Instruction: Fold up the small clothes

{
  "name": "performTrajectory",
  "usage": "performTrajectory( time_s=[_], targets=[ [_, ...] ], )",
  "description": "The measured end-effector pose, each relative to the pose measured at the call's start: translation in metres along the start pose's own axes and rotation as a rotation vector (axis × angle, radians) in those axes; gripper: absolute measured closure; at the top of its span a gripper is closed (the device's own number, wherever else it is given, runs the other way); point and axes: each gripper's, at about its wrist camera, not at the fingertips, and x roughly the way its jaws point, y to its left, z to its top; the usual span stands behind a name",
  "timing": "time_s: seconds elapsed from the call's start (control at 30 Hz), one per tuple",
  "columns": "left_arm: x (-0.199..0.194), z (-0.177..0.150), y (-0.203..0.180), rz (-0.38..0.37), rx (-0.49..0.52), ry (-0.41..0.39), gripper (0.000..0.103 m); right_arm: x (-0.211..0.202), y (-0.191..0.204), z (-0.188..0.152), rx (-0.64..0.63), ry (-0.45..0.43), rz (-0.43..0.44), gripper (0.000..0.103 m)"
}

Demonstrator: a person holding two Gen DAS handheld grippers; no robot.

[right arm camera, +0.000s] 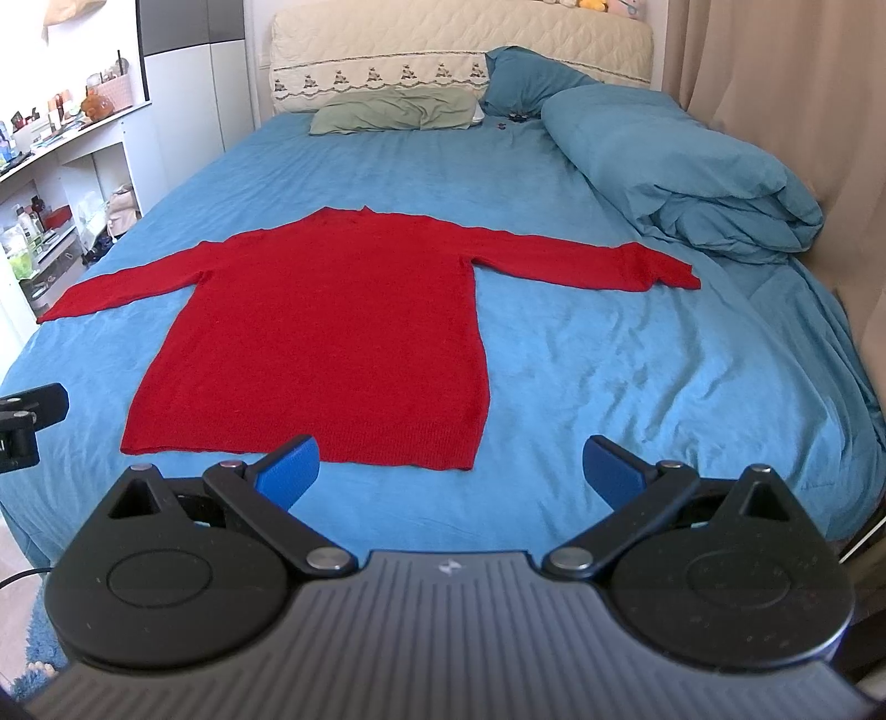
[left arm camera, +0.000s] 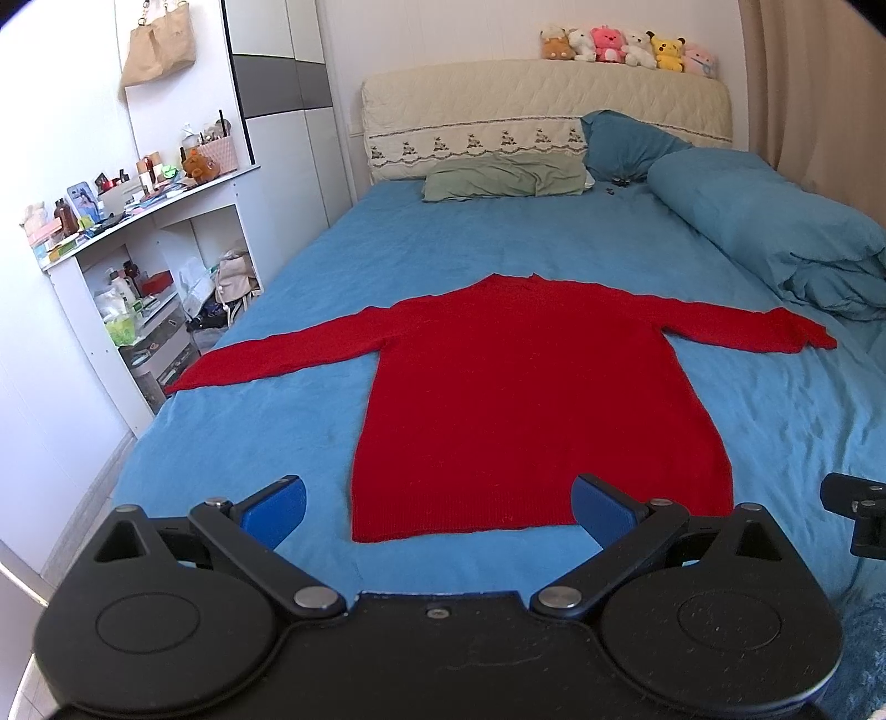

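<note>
A red long-sleeved sweater (left arm camera: 531,399) lies flat on the blue bed sheet (left arm camera: 266,421), sleeves spread out to both sides, hem toward me. It also shows in the right wrist view (right arm camera: 326,343). My left gripper (left arm camera: 437,512) is open and empty, just in front of the hem near its left half. My right gripper (right arm camera: 451,471) is open and empty, in front of the hem's right corner. Part of the right gripper shows at the edge of the left wrist view (left arm camera: 858,515).
A rolled blue duvet (right arm camera: 681,160) lies along the bed's right side. A green pillow (left arm camera: 504,177) and a blue pillow (left arm camera: 626,144) lie at the headboard (left arm camera: 542,105), which has plush toys (left arm camera: 626,47) on top. White cluttered shelves (left arm camera: 138,232) stand left of the bed.
</note>
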Motion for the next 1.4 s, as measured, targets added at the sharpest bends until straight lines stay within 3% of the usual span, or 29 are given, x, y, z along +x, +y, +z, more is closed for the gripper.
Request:
performTrajectory(
  time_s=[0.63, 0.9, 1.17, 1.4],
  targets=[
    [-0.003, 0.0, 0.0, 0.01, -0.012, -0.003, 0.0, -0.003, 0.004, 0.001, -0.008, -0.008, 0.001, 0.0],
    [-0.003, 0.009, -0.01, -0.022, -0.008, -0.013, 0.0, -0.004, 0.0, 0.003, 0.0, -0.018, -0.009, 0.0],
    [0.014, 0.057, -0.038, -0.056, 0.003, -0.084, 0.0, 0.011, -0.033, 0.032, 0.062, -0.058, -0.037, 0.0],
    [0.073, 0.123, -0.073, -0.155, 0.029, -0.126, 0.0, 0.06, -0.089, 0.079, 0.138, -0.098, -0.054, 0.0]
  ],
)
